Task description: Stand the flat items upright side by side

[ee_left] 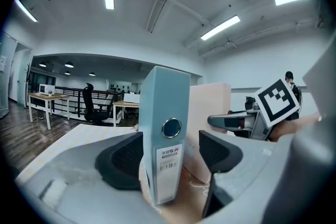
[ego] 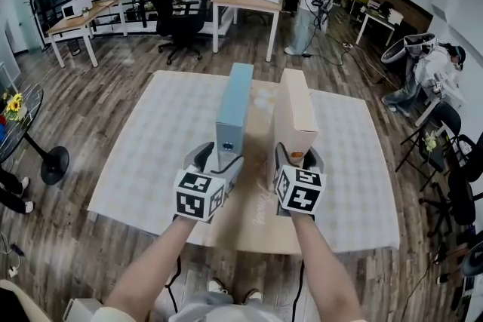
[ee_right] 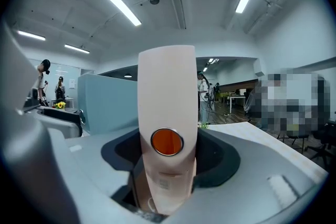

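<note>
Upon tablecloth [ego: 151,139], pink binder [ee_right: 167,92] stands pinched in right hand-held gripper [ee_right: 167,153].

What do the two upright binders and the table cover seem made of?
The blue binder: likely board under smooth matte plastic film; stiff flat faces, shiny metal-looking finger ring. The pink binder: the same look. The table cover: probably woven cloth or vinyl; fine check pattern.
</note>
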Tool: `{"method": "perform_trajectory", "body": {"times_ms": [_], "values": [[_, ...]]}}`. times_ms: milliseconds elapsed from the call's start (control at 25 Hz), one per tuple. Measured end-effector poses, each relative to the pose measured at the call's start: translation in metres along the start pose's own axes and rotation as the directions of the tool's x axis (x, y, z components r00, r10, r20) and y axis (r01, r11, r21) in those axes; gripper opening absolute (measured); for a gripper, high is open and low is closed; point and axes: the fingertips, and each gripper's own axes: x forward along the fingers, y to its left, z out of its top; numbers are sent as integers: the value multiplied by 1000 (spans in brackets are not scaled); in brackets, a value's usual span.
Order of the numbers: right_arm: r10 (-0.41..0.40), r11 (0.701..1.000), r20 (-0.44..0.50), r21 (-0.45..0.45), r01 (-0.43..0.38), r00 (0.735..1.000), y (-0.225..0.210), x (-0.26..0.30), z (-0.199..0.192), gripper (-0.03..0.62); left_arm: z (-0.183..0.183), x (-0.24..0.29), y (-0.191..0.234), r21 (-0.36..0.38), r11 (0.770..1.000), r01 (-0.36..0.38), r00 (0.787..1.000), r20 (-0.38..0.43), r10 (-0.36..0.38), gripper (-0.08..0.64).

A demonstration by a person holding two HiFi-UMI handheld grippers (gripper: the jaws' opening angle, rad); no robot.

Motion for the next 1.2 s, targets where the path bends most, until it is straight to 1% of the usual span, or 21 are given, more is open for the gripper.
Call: {"method": "perform_trajectory", "body": {"times_ms": [160,320,640,840,1040,1200], "values": [[-2,1000,34,24,1,999,11,3,5,278,-3,-2,7,1,1000,11,1000,0,-11,339],[0,1000,63,9,-1,998,22,7,11,278,-2,-4,11,8,1000,21,1000,8,-21,339],[-1,1000,111,18,-1,994,43,15,22,276,2,-12,21,23,999,43,999,20,-43,339],[-9,999,133,46,3,991,52,22,21,278,-2,-6,19,17,994,105,994,-7,-105,339],[-22,998,141,69,13,990,62,24,22,279,-3,1,14,12,989,147,989,-17,-146,339],[-35,998,136,63,27,990,73,25,15,284,-8,4,15,9,986,165,986,-24,-164,339]]}}
